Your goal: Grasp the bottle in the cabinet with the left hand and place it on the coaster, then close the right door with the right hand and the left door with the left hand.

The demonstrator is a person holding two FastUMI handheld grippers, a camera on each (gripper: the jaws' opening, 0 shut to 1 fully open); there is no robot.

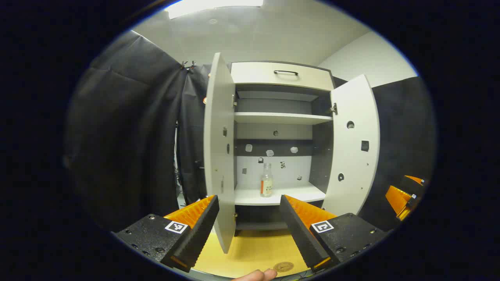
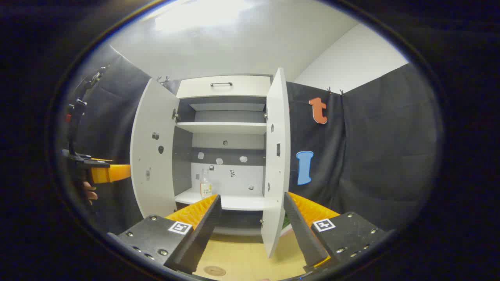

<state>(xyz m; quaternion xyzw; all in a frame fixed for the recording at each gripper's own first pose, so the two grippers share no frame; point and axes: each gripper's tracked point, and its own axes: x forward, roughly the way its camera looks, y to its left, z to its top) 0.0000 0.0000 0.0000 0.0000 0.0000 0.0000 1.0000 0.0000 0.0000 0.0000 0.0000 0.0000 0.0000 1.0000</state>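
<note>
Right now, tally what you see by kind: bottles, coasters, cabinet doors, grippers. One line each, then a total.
Bottles: 1, the bottle on the cabinet's lower shelf.
Coasters: 1, the coaster on the table.
Cabinet doors: 2, the left door and the right door, both open.
Grippers: 2, the left gripper and the right gripper, both open.
Total: 6

Ahead of me the cabinet's lower shelf (image 1: pixel 250 199) is white, and the bottle (image 1: pixel 266 180) stands upright on it, toward its left side and near the back wall. Above it a second white shelf (image 1: pixel 281 118) looks bare, as far as I can see. Below, the yellow wooden tabletop (image 1: pixel 254 249) carries a small round coaster (image 1: pixel 283 267), flat at its near edge.
</note>
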